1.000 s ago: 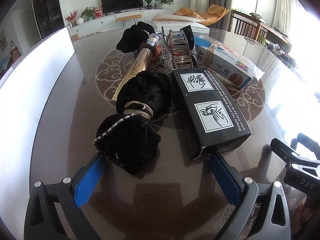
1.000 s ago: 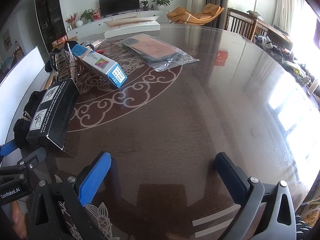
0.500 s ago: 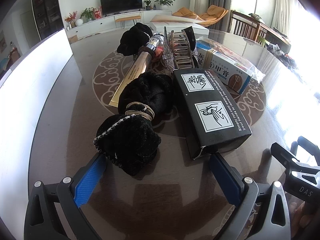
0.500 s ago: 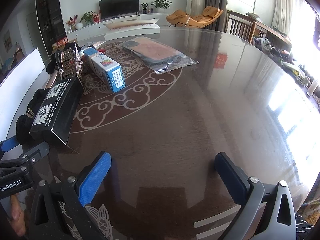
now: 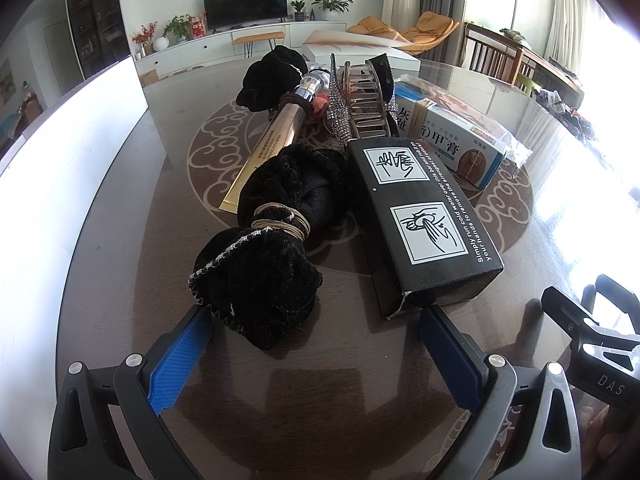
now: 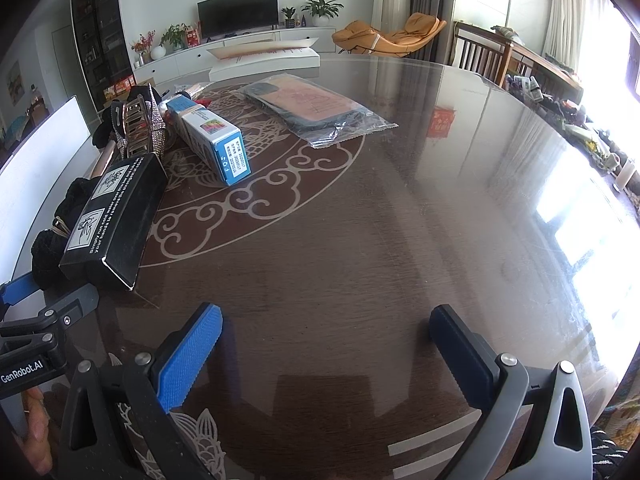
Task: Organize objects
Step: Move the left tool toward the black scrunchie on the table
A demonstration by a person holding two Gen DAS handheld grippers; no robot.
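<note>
On the dark round table [image 5: 120, 240] lies a row of objects. A black velvet scrunchie bundle [image 5: 276, 240] tied with gold bands sits just ahead of my open, empty left gripper [image 5: 316, 344]. A black box [image 5: 420, 220] lies right of it, also in the right wrist view [image 6: 116, 220]. Behind are a gold tube [image 5: 276, 140], a rhinestone hair claw [image 5: 360, 108] and a blue-white box [image 5: 456, 140]. My right gripper [image 6: 324, 344] is open and empty over bare table.
A bagged flat item [image 6: 316, 108] lies at the table's middle. A white board [image 5: 60, 160] stands along the left edge. A white box [image 6: 264, 60] sits at the far edge. Chairs and a cluttered sideboard [image 6: 540, 80] stand to the right.
The right gripper view has shifted slightly, bringing the boxes nearer its centre. The left gripper has barely moved. No object was taken or released.
</note>
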